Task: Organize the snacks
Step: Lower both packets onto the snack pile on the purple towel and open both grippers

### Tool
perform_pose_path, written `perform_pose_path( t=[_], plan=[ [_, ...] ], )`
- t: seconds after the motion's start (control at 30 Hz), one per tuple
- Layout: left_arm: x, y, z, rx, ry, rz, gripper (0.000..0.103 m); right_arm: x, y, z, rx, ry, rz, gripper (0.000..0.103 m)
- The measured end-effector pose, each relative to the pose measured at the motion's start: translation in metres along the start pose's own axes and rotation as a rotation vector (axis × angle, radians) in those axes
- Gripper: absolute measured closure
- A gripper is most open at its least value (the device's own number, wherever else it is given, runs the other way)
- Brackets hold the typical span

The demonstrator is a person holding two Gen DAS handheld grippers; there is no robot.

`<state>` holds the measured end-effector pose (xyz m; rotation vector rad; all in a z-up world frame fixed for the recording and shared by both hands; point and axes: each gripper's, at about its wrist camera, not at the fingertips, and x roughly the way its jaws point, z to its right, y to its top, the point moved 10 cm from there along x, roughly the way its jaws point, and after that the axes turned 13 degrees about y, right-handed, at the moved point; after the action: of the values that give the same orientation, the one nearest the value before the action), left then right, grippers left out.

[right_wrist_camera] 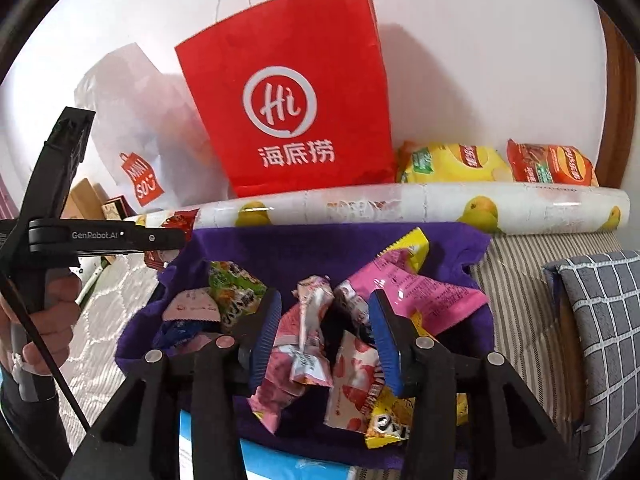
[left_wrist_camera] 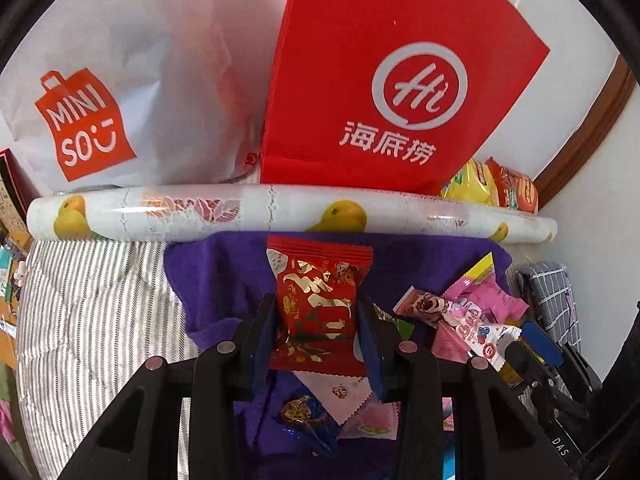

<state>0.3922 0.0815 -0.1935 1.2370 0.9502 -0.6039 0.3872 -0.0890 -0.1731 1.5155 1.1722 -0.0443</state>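
My left gripper (left_wrist_camera: 318, 308) is shut on a red snack packet with gold lettering (left_wrist_camera: 320, 296), held above a purple cloth (left_wrist_camera: 224, 276) that carries several snack packets. In the right wrist view the left gripper (right_wrist_camera: 176, 238) shows at the left, with the red packet (right_wrist_camera: 180, 220) at its tip. My right gripper (right_wrist_camera: 324, 312) is open, its blue pads either side of a pink-and-white packet (right_wrist_camera: 310, 332) in the pile on the purple cloth (right_wrist_camera: 304, 244). A larger pink packet (right_wrist_camera: 420, 292) lies to its right.
A red Haidilao paper bag (right_wrist_camera: 288, 92) and a white Miniso bag (left_wrist_camera: 104, 92) stand against the wall behind a fruit-printed roll (left_wrist_camera: 280, 210). Yellow and orange snack bags (right_wrist_camera: 452, 164) lie at the right. Striped bedding (left_wrist_camera: 92, 308) and a grey checked cushion (right_wrist_camera: 600, 320) flank the cloth.
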Motion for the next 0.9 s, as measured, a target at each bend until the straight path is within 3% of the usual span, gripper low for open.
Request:
perform_pose_path(
  t=[0.67, 0.9],
  plan=[
    [0.027, -0.021, -0.001, -0.018, 0.03, -0.124, 0.065, -0.001, -0.003, -0.003, -0.016, 0.005, 0.039, 0.056],
    [0.027, -0.024, 0.004, 0.002, 0.029, -0.127, 0.065, 0.0, -0.003, -0.001, -0.014, 0.0, 0.039, 0.054]
  ],
)
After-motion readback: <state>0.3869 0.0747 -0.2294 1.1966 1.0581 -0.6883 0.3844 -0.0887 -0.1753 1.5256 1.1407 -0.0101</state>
